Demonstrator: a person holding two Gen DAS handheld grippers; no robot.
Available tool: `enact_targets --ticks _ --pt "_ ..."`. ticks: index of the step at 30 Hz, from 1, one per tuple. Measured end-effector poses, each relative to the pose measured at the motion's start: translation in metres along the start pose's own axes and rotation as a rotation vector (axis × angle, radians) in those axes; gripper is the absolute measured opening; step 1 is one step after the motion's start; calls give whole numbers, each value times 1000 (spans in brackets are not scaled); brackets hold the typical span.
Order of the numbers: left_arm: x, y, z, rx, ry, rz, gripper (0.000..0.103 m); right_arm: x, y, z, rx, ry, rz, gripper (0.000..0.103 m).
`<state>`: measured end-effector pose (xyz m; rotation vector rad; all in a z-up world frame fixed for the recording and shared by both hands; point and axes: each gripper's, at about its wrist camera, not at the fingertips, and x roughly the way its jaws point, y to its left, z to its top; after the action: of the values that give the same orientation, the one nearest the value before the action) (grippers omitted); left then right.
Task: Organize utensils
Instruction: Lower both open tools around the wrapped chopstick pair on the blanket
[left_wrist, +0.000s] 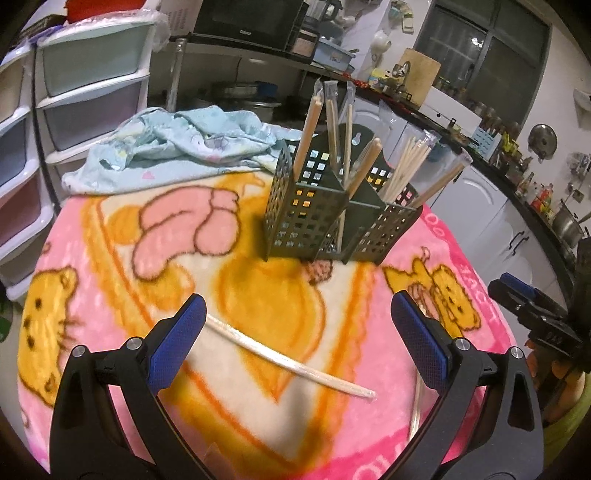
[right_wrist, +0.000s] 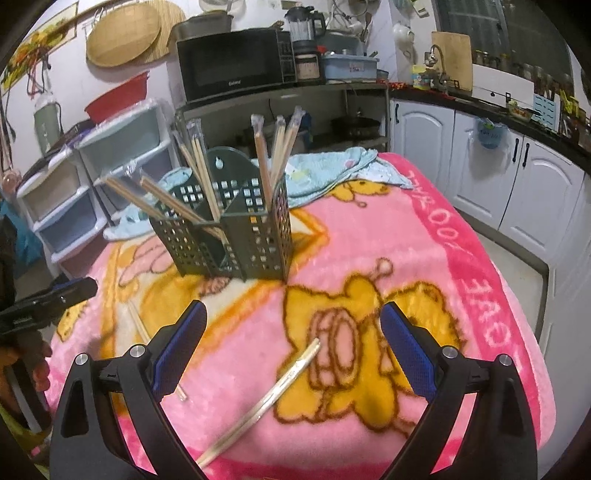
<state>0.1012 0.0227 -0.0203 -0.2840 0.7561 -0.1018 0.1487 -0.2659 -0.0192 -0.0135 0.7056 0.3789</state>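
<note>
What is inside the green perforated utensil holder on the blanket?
Inside the green holder, wrapped chopsticks stand and lean in its compartments, their tops sticking out. Their lower ends and the holder's floor are mostly hidden by its walls.

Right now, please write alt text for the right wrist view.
An open right claw hovers over a wrapped chopstick pair lying on a pink cartoon blanket. Behind stands a dark green slotted holder containing more chopsticks.

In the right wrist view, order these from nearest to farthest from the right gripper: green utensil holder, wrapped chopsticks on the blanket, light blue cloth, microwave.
1. Wrapped chopsticks, lying on the pink blanket between the open fingers of the right gripper.
2. Green utensil holder, ahead and slightly left, standing upright.
3. Light blue cloth, behind the holder at the blanket's far edge.
4. Microwave, on the shelf beyond.
</note>
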Motion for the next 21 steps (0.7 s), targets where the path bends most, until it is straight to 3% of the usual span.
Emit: enact_targets --ticks 21 --pt "38 37 -25 -118 148 -4 92 52 -4 -28 18 198 23 90"
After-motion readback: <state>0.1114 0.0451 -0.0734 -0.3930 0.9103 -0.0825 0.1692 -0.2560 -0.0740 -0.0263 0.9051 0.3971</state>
